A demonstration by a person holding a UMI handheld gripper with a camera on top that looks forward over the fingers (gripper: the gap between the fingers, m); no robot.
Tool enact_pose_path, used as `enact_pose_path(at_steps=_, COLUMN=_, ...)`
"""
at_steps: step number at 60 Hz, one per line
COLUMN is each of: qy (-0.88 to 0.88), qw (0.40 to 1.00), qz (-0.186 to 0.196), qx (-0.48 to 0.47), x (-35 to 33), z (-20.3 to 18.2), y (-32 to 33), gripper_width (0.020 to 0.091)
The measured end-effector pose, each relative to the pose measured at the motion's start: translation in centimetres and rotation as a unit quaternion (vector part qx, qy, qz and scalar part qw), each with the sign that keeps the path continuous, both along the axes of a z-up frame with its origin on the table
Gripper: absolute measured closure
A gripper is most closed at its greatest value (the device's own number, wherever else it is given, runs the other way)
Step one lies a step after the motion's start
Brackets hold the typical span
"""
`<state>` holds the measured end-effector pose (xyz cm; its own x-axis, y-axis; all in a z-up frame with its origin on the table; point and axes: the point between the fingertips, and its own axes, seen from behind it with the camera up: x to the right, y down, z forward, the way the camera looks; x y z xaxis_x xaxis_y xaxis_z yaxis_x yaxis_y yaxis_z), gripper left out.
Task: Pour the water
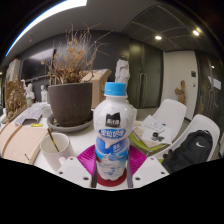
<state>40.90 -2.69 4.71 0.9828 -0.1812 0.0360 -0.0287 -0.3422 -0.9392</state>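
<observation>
A white plastic bottle [112, 135] with a light blue cap and a blue-and-white label stands upright between my fingers. My gripper [112, 172] is shut on the bottle's lower body, with the magenta pads [88, 160] pressing it from both sides. To the left of the fingers stands a white cup [55, 150] with a dark stick or spoon in it. The bottle's base is hidden by the gripper body.
A large dark pot [70, 102] with dry branches stands behind the cup. A white tabletop [150, 160] carries a green-and-white packet [157, 133] on the right. A black shoe [190, 150] and white chairs [172, 112] sit further right. Papers lie at the far left.
</observation>
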Motion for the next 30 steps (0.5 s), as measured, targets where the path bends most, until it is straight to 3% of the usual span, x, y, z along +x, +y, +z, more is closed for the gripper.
enact_pose_path(at_steps=9, qy=-0.002, qw=1.0, qz=-0.006, qx=-0.004, x=0.0, z=-0.2, y=-0.5, gripper_width=0.0578)
enact_pose_path(at_steps=11, qy=0.001, qw=1.0, qz=-0.008, qx=-0.013, x=0.0, z=-0.3, y=-0.6, gripper_width=0.0498)
enact_pose_path(at_steps=15, qy=0.008, qw=1.0, qz=-0.008, qx=-0.024, x=-0.3, z=0.0, y=-1.0, gripper_width=0.0228)
enact_pose_path(at_steps=18, qy=0.011, qw=0.999, qz=-0.014, qx=-0.032, x=-0.4, z=0.6, y=-1.7, gripper_width=0.0279)
enact_pose_path(at_steps=22, qy=0.01, qw=0.999, qz=-0.025, qx=-0.041, x=-0.8, z=2.0, y=-3.1, gripper_width=0.0238)
enact_pose_path(at_steps=30, qy=0.008, qw=0.997, qz=-0.038, qx=-0.067, x=-3.4, z=5.4, y=-7.5, gripper_width=0.0247)
